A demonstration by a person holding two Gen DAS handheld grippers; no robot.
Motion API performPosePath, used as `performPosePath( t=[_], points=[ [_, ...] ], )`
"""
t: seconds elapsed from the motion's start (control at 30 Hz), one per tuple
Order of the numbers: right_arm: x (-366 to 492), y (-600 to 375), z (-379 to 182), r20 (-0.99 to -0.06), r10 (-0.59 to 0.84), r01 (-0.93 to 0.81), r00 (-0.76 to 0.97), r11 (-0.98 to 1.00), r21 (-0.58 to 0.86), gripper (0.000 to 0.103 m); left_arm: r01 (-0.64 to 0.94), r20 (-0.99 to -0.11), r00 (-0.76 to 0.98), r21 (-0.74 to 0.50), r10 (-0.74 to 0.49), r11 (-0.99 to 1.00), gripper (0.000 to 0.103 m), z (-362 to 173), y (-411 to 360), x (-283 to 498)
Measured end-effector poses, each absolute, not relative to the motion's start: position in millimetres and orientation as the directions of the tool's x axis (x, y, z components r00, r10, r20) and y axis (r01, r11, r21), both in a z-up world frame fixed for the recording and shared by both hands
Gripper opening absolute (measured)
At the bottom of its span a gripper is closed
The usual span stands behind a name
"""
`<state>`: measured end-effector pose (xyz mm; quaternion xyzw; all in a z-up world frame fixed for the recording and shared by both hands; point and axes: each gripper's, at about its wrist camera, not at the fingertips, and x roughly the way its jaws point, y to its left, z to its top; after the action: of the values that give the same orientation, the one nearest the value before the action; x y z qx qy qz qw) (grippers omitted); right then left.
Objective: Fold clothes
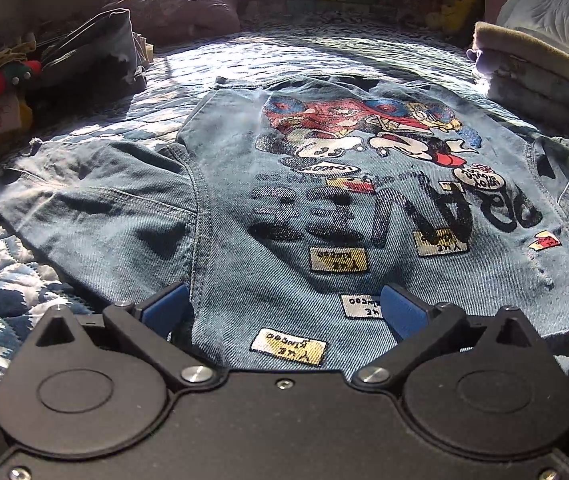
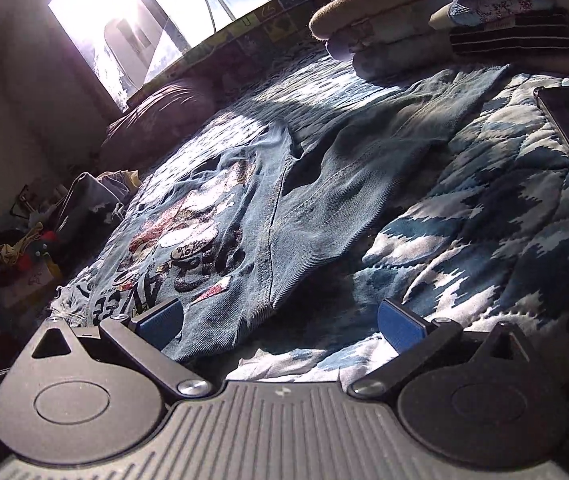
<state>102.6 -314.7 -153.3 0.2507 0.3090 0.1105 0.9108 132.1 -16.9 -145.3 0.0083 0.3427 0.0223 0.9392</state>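
Denim jacket (image 1: 324,208) lies spread flat, back panel up, on the blue-and-white quilted bedspread (image 1: 12,292), filling the centre of the left wrist view. Cartoon print (image 1: 364,128) and sewn patches show on the back; one sleeve (image 1: 96,200) stretches toward the left edge of the frame, the other (image 2: 384,152) runs to the upper right in the right wrist view.

My left tongs (image 1: 284,312) sit at the bottom centre, blue pads spread wide, nothing held; the jacket's near edge lies between and below them. Cannot tell whether the pads touch the cloth.

My right tongs (image 2: 280,320) are likewise wide open and empty, low over the jacket's side edge; the left pad is over denim, the right pad over bare bedspread.

Stack of folded clothes (image 2: 464,20) at upper right, just beyond the sleeve end. Dark pillow (image 1: 180,8) at upper left. Heap of unfolded clothes (image 1: 96,52) along the left edge. Sunlit window (image 2: 132,20) at upper left in the right wrist view.
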Motion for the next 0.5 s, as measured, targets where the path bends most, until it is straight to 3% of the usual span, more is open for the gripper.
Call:
performPosePath(
  t=[0.27, 0.5],
  points=[
    [106, -303, -151, -0.562, 0.322, -0.075, 0.762, 0.906, 0.417, 0.103, -0.065, -0.584, 0.808, 0.045, 0.079, 0.997, 0.103, -150, -24, 123],
    [118, -336, -150, -0.515, 0.301, 0.005, 0.803, 0.86, 0.51, 0.098, -0.071, -0.625, 0.777, 0.029, 0.073, 0.997, 0.103, -140, -23, 132]
  ],
)
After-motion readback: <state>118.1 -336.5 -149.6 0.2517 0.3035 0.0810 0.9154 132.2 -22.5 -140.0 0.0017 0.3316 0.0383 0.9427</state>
